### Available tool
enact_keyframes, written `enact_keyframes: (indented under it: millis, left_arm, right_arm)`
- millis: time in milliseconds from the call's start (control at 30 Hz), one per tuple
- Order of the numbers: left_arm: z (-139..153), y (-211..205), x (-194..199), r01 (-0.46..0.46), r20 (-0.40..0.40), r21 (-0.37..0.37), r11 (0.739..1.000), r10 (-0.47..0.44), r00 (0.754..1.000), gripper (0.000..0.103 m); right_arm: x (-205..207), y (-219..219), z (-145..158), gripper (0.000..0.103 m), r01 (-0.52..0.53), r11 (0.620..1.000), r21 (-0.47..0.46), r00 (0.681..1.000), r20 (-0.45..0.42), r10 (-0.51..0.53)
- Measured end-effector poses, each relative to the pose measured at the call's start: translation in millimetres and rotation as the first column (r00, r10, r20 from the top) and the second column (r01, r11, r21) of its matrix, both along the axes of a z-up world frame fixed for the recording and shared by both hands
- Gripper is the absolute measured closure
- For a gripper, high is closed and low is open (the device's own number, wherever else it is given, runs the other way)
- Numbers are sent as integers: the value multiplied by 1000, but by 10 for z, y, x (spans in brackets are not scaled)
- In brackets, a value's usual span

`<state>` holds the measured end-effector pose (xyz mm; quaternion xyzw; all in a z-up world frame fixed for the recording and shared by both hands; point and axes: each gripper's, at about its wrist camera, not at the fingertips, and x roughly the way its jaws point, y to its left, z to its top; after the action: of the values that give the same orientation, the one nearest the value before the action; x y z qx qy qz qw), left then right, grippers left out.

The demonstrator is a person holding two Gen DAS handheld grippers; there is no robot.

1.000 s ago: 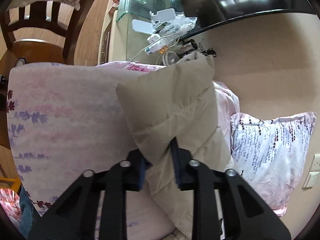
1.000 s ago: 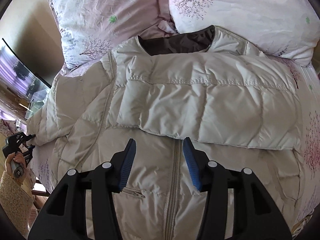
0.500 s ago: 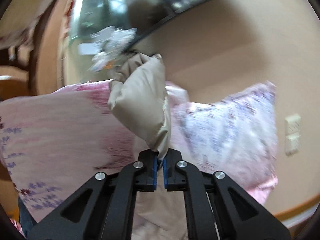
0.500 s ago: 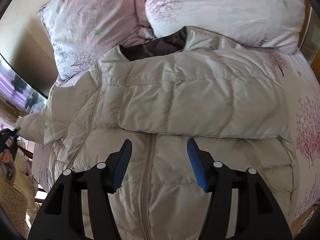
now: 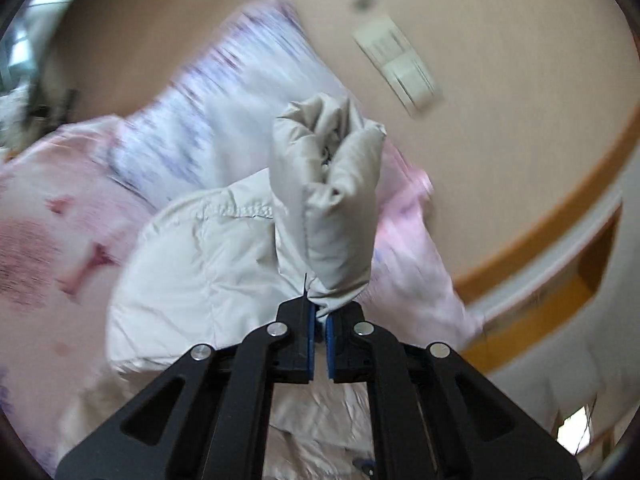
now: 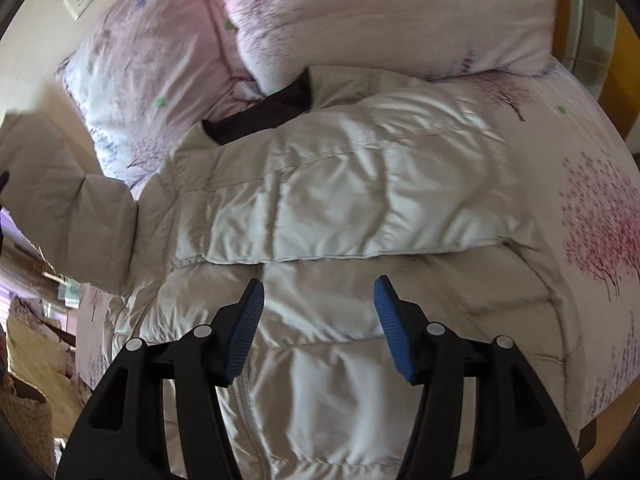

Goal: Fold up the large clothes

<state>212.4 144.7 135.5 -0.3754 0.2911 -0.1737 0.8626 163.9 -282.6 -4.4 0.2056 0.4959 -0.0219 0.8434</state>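
A bed point(image 6: 592, 128) with floral bedding carries a cream puffer jacket point(image 6: 360, 208) lying flat below two pillows point(image 6: 380, 12). The left claw point(image 5: 319, 322) pinches the jacket's raised sleeve point(image 5: 328, 200). The right claw point(image 6: 318, 328) hovers above, spread wide, holding nothing.

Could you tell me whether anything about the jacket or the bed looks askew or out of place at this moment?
Nothing looks damaged or spilled. The puffer jacket lies zipped on the bed with one sleeve folded flat across its chest. The only uneven part is the other sleeve, held up off the bed in the left gripper. The right gripper is open, holding nothing.
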Motion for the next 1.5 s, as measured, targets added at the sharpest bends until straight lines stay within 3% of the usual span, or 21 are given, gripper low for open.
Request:
enact_keyframes:
  millis: [167, 300, 433, 600, 633, 700, 733, 767, 833, 933, 967, 1067, 1133, 1233, 1267, 1400, 1500]
  left_arm:
    - [-225, -976, 75, 172, -42, 81, 982, -169, 985, 98]
    - [-479, -1603, 119, 268, -101, 170, 948, -254, 962, 98]
    - [-855, -2064, 156, 337, -188, 298, 893, -291, 938, 98]
    - [-1320, -2369, 160, 435, -334, 389, 812, -316, 888, 91]
    - [-1330, -2386, 135, 447, -342, 402, 799, -322, 883, 86]
    - [-1353, -2366, 60, 496, -360, 400, 771, -366, 859, 63]
    - [-1344, -2339, -9, 514, -362, 391, 763, -386, 849, 35]
    - [-1325, -2283, -75, 516, -349, 400, 758, -394, 850, 26]
    - [-1273, -2202, -202, 520, -326, 432, 737, -410, 852, 26]
    - [-1214, -1949, -317, 496, -313, 437, 750, -391, 866, 26]
    - [-1193, -1739, -386, 457, -300, 444, 771, -352, 886, 26]
    - [-1194, -1280, -472, 369, -300, 447, 815, -252, 920, 24]
    - [-1243, -941, -526, 324, -329, 446, 834, -184, 926, 20]
    - [-1284, -506, -638, 264, -377, 490, 831, -71, 923, 18]
    - [-1297, -399, -669, 243, -378, 502, 830, -42, 925, 17]
    - [-1322, 71, -874, 154, -385, 513, 844, 66, 920, 10]
    - [-1324, 287, -1014, 99, -382, 531, 841, 134, 914, 9]
  right_arm:
    - [-158, -253, -30, 44, 62, 998, -3, 998, -8, -62]
    - [-282, -440, -44, 44, 108, 994, -10, 994, -16, -108]
    - [-373, -648, -65, 44, 153, 988, -18, 988, -28, -153]
    - [-353, -860, -16, 44, 186, 983, -2, 982, -23, -186]
    - [-310, -891, 11, 44, 188, 982, 18, 982, -16, -187]
    - [-229, -895, 59, 44, 178, 982, 60, 984, 0, -179]
    - [-165, -888, 84, 44, 168, 981, 94, 985, 11, -169]
    - [-110, -878, 96, 44, 159, 979, 125, 987, 18, -163]
    - [59, -826, 101, 44, 131, 968, 216, 990, 24, -140]
    - [304, -702, 36, 44, 82, 940, 332, 996, 3, -88]
    - [422, -628, -24, 44, 60, 928, 369, 998, -13, -60]
    - [619, -478, -181, 44, 53, 929, 365, 997, -73, -28]
    - [724, -420, -303, 45, 59, 924, 378, 993, -115, -16]
    - [794, -343, -430, 86, 54, 918, 393, 990, -143, 3]
    - [788, -327, -420, 91, 50, 921, 387, 992, -128, 0]
    - [743, -376, -286, 94, 76, 933, 350, 996, -60, -59]
    - [739, -460, -399, 94, 140, 935, 324, 988, -109, -110]
